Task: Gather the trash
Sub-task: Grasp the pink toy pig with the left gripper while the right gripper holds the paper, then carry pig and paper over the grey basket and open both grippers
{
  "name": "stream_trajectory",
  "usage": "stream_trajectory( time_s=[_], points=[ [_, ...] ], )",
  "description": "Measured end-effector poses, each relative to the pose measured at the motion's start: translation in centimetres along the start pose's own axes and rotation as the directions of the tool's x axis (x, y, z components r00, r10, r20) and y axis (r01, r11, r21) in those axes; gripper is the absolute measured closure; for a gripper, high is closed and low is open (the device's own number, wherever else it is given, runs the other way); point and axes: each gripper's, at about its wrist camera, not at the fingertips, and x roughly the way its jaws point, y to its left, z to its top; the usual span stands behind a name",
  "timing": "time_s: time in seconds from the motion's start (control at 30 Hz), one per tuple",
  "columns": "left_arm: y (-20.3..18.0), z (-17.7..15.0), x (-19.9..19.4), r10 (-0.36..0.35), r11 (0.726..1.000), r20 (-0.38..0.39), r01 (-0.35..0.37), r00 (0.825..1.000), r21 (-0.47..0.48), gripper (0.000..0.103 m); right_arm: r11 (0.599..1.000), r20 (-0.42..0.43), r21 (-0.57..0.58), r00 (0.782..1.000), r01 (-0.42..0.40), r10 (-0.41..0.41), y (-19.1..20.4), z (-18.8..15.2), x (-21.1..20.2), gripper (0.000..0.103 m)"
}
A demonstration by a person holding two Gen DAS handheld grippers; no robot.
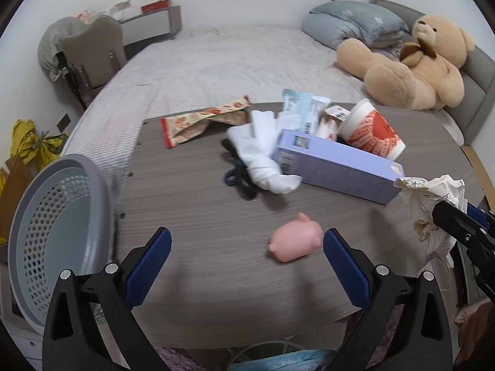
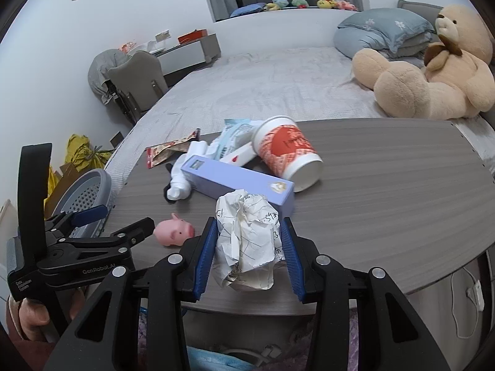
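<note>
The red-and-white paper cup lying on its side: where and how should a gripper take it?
Grip the paper cup across its body near the white base end, coming from above on the bare table side. It lies tipped, with its rim end crowded by wrappers and the purple box.

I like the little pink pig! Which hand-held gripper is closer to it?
Left. The open left hand-held gripper has the pig just inside its right finger. The right hand-held gripper holds crumpled paper off to the pig's right.
</note>
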Motion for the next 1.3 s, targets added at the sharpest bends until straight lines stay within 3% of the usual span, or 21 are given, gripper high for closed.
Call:
stream_trajectory(
  time_s=[0.17,0.47,0.7,0.8,1.03,1.3],
  points=[
    [-1.4,0.3,2.0,-0.048,0.999,-0.045,0.048,0.998,0.016,0.006,0.999,0.0,0.04,1.0,-0.002,0.002,-1.7,-0.4,0.0,0.062],
    [-2.2,0.3,4.3,-0.041,0.999,-0.102,0.042,0.994,0.009,0.009,0.998,0.008,0.065,1.0,-0.007,0.007,-2.9,-0.6,0.3,0.062],
    [-2.6,0.1,5.1,-0.034,0.999,-0.126,0.038,0.991,0.025,0.037,0.998,0.0,0.067,1.0,-0.017,0.017,-2.9,-0.9,0.8,0.062],
    [-2.9,0.0,4.8,-0.048,0.998,-0.117,0.053,0.992,0.04,0.057,0.997,-0.001,0.069,1.0,-0.019,0.02,-2.8,-0.9,0.9,0.062],
    [-1.9,-0.1,3.8,-0.056,0.998,-0.1,0.057,0.993,0.013,0.057,0.998,-0.002,0.056,1.0,-0.024,0.024,-2.4,-0.8,1.0,0.062],
    [1.3,-0.1,-0.2,-0.002,0.999,0.007,0.003,1.0,-0.034,0.057,0.998,0.009,-0.006,0.998,-0.055,0.055,0.4,0.4,0.7,0.062]
  ],
)
